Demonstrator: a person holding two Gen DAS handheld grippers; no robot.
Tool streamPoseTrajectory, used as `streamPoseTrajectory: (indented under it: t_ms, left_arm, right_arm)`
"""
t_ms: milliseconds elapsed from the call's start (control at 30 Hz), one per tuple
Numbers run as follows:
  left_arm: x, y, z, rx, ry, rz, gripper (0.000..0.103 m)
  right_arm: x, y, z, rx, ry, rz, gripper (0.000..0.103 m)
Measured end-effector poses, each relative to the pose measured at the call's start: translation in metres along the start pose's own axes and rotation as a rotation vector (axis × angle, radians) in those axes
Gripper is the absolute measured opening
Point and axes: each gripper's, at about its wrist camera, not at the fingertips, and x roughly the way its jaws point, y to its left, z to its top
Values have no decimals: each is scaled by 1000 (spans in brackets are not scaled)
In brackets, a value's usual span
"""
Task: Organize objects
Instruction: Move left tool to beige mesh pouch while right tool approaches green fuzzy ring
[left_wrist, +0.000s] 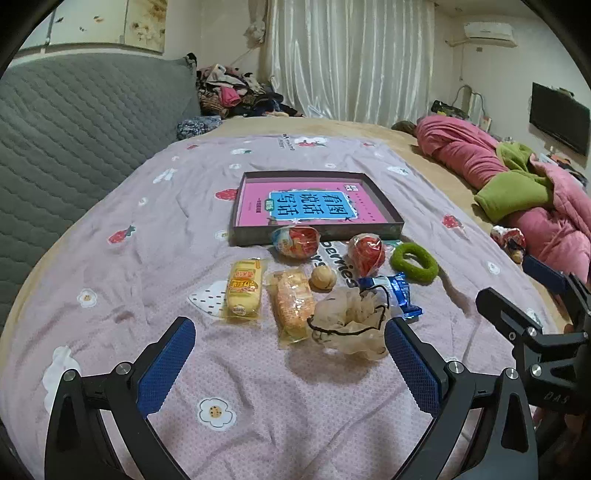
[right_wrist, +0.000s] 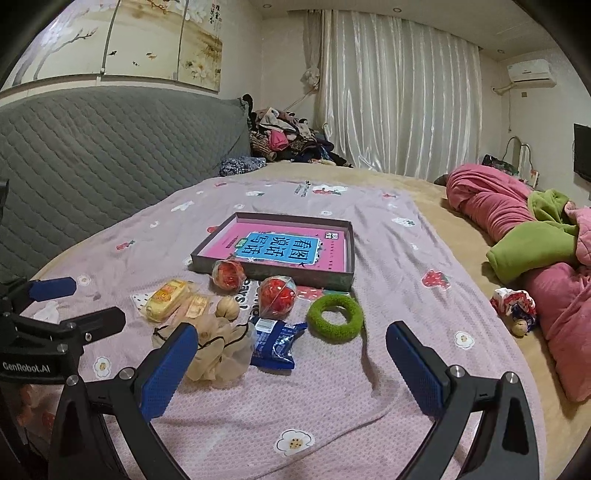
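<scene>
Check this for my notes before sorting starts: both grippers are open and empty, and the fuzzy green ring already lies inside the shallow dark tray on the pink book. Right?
One thing is wrong: the fuzzy green ring lies on the bedspread in front of the shallow dark tray, not inside it, as the right wrist view shows. Both grippers, left and right, are open and empty.

Place: a home bedroom
Bed: a wide bed (left_wrist: 92, 229) under a lilac printed sheet, grey quilted headboard (left_wrist: 74, 122) along its left edge
Bedding: pink and green quilt (right_wrist: 517, 229) bundled at its right edge
Room: white curtains (right_wrist: 399, 99), wall air conditioner (left_wrist: 489, 34), television (left_wrist: 559, 117), clothes pile (left_wrist: 236, 92) at the far left corner
</scene>
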Motion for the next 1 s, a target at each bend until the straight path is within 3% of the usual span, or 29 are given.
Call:
streamPoseTrajectory:
  t_ms: [700,1000]
  left_arm:
    - [-1,-7,-2,1,14,8,102]
    - [0,-21,8,8,21,2,102]
  right_arm:
    - [-5,-8,3,29,-3,16,103]
    - [-10,-18,20,35,-15,9,103]
